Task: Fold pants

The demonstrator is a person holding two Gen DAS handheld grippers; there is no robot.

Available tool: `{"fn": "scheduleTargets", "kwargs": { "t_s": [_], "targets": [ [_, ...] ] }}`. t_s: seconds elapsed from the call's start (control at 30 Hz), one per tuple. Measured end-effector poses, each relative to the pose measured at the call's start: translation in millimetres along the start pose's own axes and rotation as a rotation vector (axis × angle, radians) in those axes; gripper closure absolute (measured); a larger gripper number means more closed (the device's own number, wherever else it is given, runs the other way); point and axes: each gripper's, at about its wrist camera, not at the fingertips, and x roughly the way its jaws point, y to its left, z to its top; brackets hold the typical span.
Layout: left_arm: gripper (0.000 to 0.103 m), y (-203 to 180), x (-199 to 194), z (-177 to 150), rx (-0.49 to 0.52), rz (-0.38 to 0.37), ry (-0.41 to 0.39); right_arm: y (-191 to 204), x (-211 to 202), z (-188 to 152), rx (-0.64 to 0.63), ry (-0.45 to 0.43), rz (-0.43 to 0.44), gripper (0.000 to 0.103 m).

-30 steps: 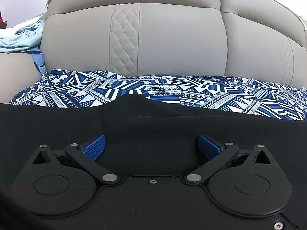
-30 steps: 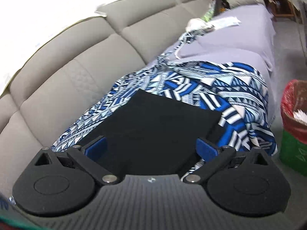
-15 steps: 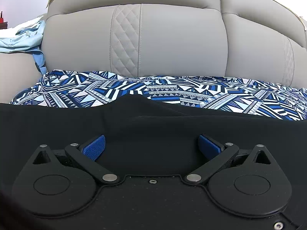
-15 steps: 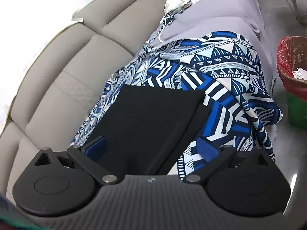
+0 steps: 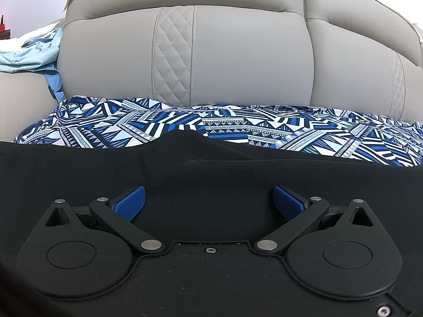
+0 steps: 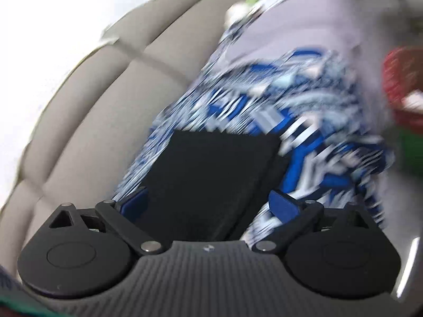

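Both grippers, left gripper (image 5: 208,200) and right gripper (image 6: 208,203), spread wide; the right view is blurred, so square the black pants (image 5: 211,182) edges, apparently folded, before you pinch.

Matt black cloth for the pants (image 5: 211,179); smooth, stitched grey leather-like upholstery on the sofa (image 5: 238,58); patterned woven cloth as the blue-white cover (image 5: 238,129); matt black plastic, ribbed blue pads (image 5: 129,203).
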Motion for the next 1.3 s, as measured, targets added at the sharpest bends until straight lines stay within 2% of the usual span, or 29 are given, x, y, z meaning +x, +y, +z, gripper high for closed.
{"fn": "scheduleTargets", "kwargs": {
  "t_s": [0.1, 0.2, 0.4, 0.57, 0.8, 0.87, 1.0, 1.07, 1.13, 1.23, 1.3],
  "targets": [
    [0.000, 0, 0, 0, 0.000, 0.000, 0.000, -8, 8, 6, 0.056, 0.011, -0.039, 0.002],
    [0.000, 0, 0, 0, 0.000, 0.000, 0.000, -8, 14, 9, 0.056, 0.013, -0.028, 0.003],
    [0.000, 0, 0, 0, 0.000, 0.000, 0.000, 1, 25, 12, -0.007, 0.075, 0.070, 0.004],
    [0.000, 0, 0, 0, 0.000, 0.000, -0.001, 5, 37, 16, 0.005, 0.155, 0.165, 0.009],
    [0.000, 0, 0, -1, 0.001, -0.001, -0.001, 24, 60, 26, -0.094, 0.191, 0.134, 0.018],
    [0.000, 0, 0, -1, 0.001, -0.001, -0.001, 28, 65, 28, -0.114, 0.198, 0.126, 0.023],
    [0.000, 0, 0, -1, 0.001, -0.001, -0.001, 35, 76, 32, -0.153, 0.203, 0.096, 0.044],
    [0.000, 0, 0, -1, 0.001, -0.002, 0.000, 38, 80, 33, -0.157, 0.201, 0.069, 0.058],
    [0.000, 0, -1, -1, -0.006, 0.000, 0.001, 38, 83, 33, -0.137, 0.198, 0.027, 0.086],
    [0.001, 2, -3, 1, -0.013, -0.003, 0.009, 41, 87, 32, -0.086, 0.191, 0.001, 0.092],
    [0.004, 5, -9, 1, -0.021, -0.004, 0.016, 53, 90, 27, -0.097, 0.196, -0.005, 0.094]
  ]
}}
